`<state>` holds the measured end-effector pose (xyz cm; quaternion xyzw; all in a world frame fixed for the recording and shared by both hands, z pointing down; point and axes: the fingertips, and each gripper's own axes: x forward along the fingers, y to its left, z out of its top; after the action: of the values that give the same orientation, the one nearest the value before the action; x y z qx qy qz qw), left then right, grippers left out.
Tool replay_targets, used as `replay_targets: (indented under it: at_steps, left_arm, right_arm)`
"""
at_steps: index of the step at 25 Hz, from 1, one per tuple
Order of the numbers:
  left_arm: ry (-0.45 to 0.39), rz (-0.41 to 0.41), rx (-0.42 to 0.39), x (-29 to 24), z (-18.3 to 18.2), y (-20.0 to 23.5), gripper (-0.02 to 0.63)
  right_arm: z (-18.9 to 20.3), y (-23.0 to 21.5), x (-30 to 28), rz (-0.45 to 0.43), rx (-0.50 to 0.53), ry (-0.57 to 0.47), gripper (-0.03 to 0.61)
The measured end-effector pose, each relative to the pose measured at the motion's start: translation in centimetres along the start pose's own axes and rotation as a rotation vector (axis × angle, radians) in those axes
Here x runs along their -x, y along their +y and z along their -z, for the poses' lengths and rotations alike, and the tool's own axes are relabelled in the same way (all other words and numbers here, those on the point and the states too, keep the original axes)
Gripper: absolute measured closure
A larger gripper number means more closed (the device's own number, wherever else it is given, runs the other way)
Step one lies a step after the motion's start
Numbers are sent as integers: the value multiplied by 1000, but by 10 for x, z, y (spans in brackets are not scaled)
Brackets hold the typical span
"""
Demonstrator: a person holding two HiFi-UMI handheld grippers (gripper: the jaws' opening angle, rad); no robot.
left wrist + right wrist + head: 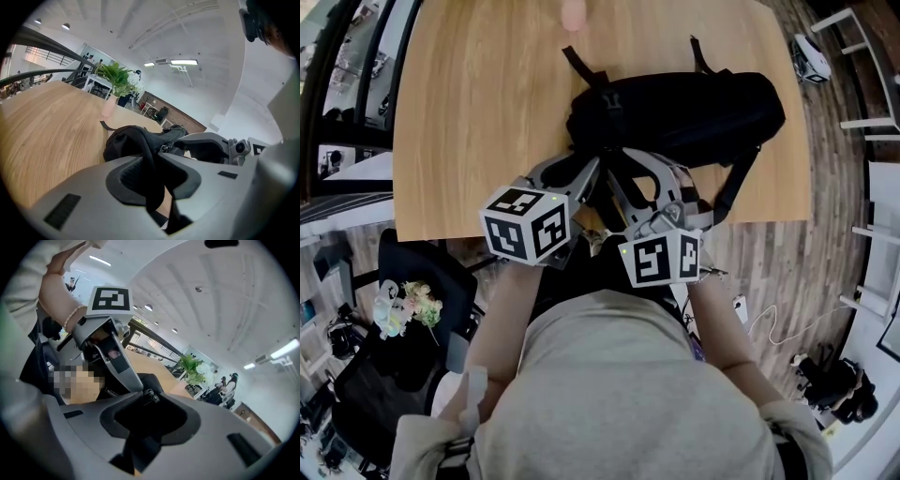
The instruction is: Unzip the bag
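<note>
– Fingers (84,185) of left gripper (154,152), status?
– Clenched on a black strap (150,183). It runs from between them up to the bag (126,140)
– Bag position?
– Lies on the wooden table (478,112), toward the near edge, both grippers at its near side. A pot (108,107) with a plant stands beyond it
– Right gripper (150,401)?
– Fingers released, standing slightly apart. Black fabric fills the gap; zipper pull (150,394) sits at the tips, not pinched
</note>
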<state>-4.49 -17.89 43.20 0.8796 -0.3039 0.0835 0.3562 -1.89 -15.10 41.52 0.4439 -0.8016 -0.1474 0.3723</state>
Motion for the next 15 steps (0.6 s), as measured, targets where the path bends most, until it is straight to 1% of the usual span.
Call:
replay_targets:
  at_steps: [2, 4, 7, 11, 15]
  left_arm:
    - [-2, 1, 5, 1, 0, 0, 526]
    - [-3, 0, 9, 1, 0, 0, 526]
    - [-3, -4, 15, 1, 0, 1, 528]
    - [-5, 1, 35, 1, 1, 2, 534]
    - [-5, 4, 50, 1, 2, 2, 541]
  right_arm:
    - [0, 3, -2, 2, 40, 3, 455]
    - [1, 7, -3, 1, 77, 11, 431]
    - [4, 10, -6, -1, 115, 24, 431]
    - [7, 11, -11, -14, 100, 34, 422]
    - [10, 13, -16, -46, 94, 44, 416]
